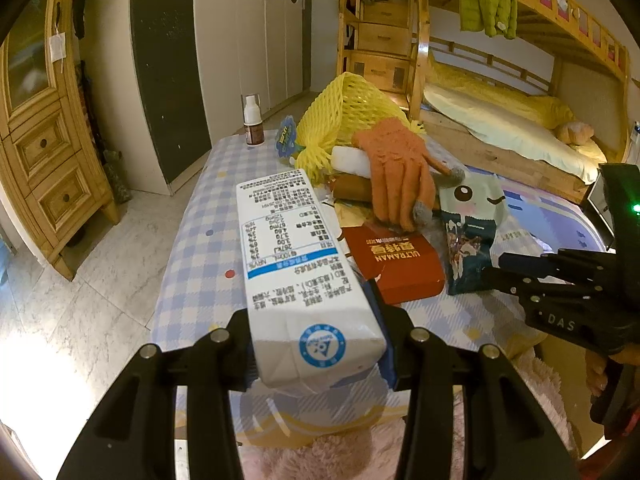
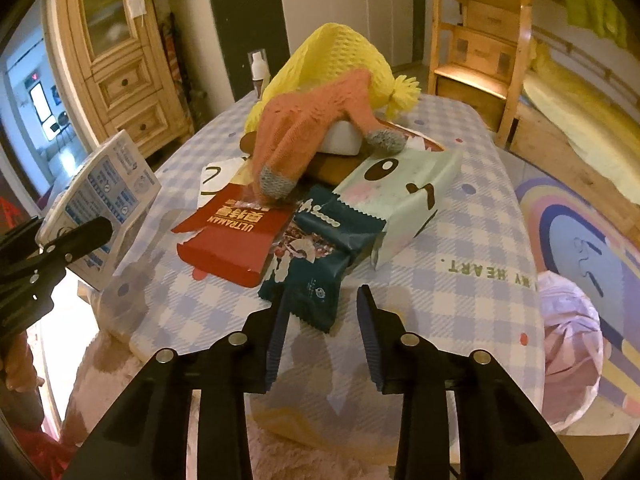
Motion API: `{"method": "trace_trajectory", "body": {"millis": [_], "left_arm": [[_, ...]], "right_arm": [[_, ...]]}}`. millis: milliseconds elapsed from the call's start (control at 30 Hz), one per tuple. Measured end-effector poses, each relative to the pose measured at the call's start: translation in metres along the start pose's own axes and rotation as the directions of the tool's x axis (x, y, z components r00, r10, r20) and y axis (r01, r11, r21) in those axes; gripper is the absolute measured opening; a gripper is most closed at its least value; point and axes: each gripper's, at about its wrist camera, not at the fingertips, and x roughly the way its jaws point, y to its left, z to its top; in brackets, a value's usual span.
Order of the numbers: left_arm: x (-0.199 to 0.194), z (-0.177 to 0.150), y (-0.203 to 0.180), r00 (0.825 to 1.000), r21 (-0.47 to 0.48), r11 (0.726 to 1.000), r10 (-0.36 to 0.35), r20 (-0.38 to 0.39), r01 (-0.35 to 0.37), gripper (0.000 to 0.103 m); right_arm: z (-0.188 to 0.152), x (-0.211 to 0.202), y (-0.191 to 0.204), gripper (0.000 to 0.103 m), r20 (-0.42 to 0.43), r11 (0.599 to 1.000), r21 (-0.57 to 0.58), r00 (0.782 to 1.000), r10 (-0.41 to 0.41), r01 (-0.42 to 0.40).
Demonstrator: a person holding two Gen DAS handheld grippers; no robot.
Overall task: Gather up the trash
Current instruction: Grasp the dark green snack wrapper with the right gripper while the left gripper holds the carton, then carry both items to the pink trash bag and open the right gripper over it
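Left wrist view first: left gripper (image 1: 316,344) is clamped on a white milk carton (image 1: 296,280), which lies lengthwise between the pads, raised above the near edge of the checked table (image 1: 192,264). Past the carton, toward the middle of the table, I see a red Ultraman box (image 1: 396,268), a dark blue snack wrapper (image 1: 470,256) touching its right side, and a mint cartoon-face packet (image 1: 476,200) behind that. An orange glove (image 1: 400,172) drapes over a white container (image 1: 354,160), with yellow foam netting (image 1: 344,120) behind. A small brown bottle (image 1: 253,122) stands at the far left corner. The right gripper (image 1: 516,280) enters from the right edge of the picture.

Right wrist view: right gripper (image 2: 324,320) has its jaws parted, not clenched. The near end of the dark blue snack wrapper (image 2: 316,276) sits between the fingertips; I cannot tell whether the pads touch it. The carton (image 2: 104,196) shows at left, off the table's left edge.
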Motion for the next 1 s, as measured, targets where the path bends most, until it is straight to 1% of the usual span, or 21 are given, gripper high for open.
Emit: {"method": "trace_trajectory", "body": {"millis": [67,233,267,300,367,400,500,800,1000], "left_arm": [[0.001,0.000,0.000,1.000,0.000,1.000,-0.001,-0.001,0.001,0.043],[0.001,0.000,0.000,1.000,0.001,1.000,0.003,-0.003,-0.003,0.043],[0.001,0.000,0.000,1.000,0.001,1.000,0.004,-0.003,-0.004,0.043],[0.001,0.000,-0.001,1.000,0.001,1.000,0.003,-0.003,-0.003,0.043],[0.002,0.000,-0.001,1.000,0.003,1.000,0.005,-0.004,-0.005,0.043],[0.002,0.000,-0.002,1.000,0.004,1.000,0.004,-0.005,-0.004,0.043],[0.001,-0.001,-0.002,1.000,0.005,1.000,0.005,-0.003,-0.005,0.043],[-0.010,0.004,-0.014,1.000,0.040,0.999,0.002,0.027,-0.003,0.043],[-0.017,0.010,-0.030,0.999,0.081,0.997,-0.008,0.054,0.003,0.043]], "right_arm": [[0.001,0.005,-0.001,0.029,-0.011,1.000,0.000,1.000,0.006,-0.006],[-0.001,0.011,-0.004,0.028,-0.023,1.000,0.006,1.000,0.015,-0.015],[-0.001,0.011,-0.004,0.024,-0.026,1.000,0.007,0.999,0.021,-0.021],[-0.001,0.012,-0.004,0.018,-0.026,1.000,0.010,0.999,0.027,-0.027],[-0.001,0.011,-0.004,0.012,-0.026,0.999,0.012,0.999,0.035,-0.035],[-0.002,0.009,-0.003,0.010,-0.022,0.999,0.011,0.999,0.036,-0.036],[-0.001,0.002,-0.003,0.007,-0.007,0.999,0.009,0.999,0.046,-0.046],[0.010,-0.043,0.001,0.005,0.088,0.998,0.004,0.994,0.062,-0.063],[0.010,-0.066,-0.006,0.005,0.126,0.998,0.027,0.991,0.047,-0.051]]}}
